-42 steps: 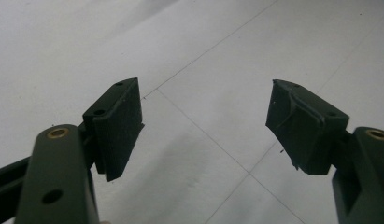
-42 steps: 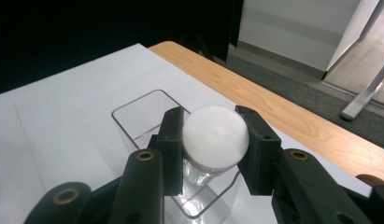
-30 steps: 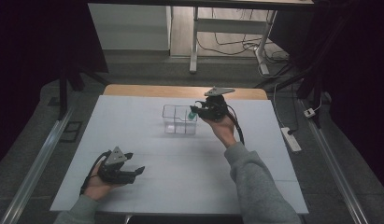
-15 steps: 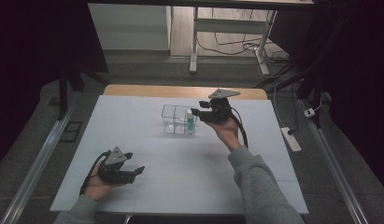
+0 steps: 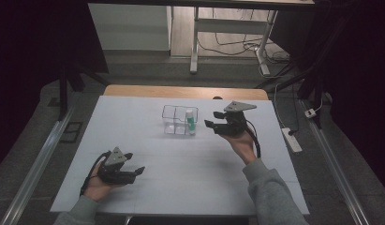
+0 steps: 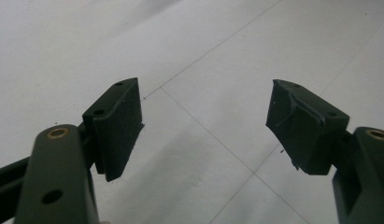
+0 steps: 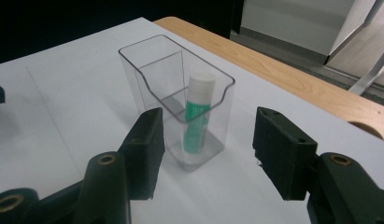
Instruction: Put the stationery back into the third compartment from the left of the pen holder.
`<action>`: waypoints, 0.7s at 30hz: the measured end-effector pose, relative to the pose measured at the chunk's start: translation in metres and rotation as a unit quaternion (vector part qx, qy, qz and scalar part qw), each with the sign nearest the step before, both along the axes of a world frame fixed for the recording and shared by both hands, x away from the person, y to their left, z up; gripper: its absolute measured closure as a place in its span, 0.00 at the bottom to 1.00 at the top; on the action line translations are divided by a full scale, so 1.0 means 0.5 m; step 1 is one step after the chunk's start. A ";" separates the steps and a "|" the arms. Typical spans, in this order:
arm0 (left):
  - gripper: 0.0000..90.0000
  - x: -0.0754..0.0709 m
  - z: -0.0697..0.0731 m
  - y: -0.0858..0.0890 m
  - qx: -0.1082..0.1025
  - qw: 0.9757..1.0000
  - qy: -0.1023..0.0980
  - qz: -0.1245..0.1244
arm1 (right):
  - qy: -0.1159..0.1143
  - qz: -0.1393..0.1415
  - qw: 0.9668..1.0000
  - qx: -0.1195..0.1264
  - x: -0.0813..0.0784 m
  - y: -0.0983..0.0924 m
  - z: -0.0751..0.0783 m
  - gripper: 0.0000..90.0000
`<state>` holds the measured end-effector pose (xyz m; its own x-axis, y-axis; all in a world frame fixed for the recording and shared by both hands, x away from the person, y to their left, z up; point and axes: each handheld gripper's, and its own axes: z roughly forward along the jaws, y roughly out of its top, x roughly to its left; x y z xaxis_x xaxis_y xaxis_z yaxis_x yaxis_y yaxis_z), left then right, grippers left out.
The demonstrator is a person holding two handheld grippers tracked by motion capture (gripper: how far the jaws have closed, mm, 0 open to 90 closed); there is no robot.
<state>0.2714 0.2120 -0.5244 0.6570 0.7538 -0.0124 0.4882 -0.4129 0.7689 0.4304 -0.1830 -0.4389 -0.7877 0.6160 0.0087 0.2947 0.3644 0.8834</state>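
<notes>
Clear plastic is what the scene turns on: a transparent organiser (image 5: pixel 179 120) is seen standing on the white worktop (image 5: pixel 181 164), towards its far middle, and a green glue stick (image 5: pixel 190 122) with a white cap is held upright in its right-hand end, as seen from above. In the right gripper view the glue stick (image 7: pixel 197 119) is shown standing in the near compartment of the organiser (image 7: pixel 175 88), its cap just above the rim.

The right gripper (image 5: pixel 210 124) is seen just to the right of the organiser, raised above the worktop and pointed at it. Its jaws have just been opening, and in its own view the right gripper (image 7: pixel 206 149) is found released, nothing pressed between the pads; the organiser is framed beyond the gap, apart from both jaws.

The left gripper (image 5: pixel 135 171) is rested low at the near left of the worktop, well apart from the organiser. In its own view the left gripper (image 6: pixel 203 126) is shown spread wide, with bare white surface and thin lines visible between the jaws.

A wooden edge (image 5: pixel 185 91) is seen along the far side of the worktop.
</notes>
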 end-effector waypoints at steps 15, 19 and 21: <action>0.29 0.000 0.001 0.001 -0.003 1.000 0.000 0.005 | 0.011 -0.002 1.000 -0.013 -0.098 -0.090 -0.043 0.44; 0.29 0.000 0.001 0.001 -0.004 1.000 0.000 0.004 | 0.016 -0.003 1.000 -0.025 -0.122 -0.117 -0.060 0.43; 0.29 0.000 0.001 0.002 -0.004 1.000 0.000 0.005 | 0.022 -0.006 0.999 -0.027 -0.136 -0.133 -0.070 0.43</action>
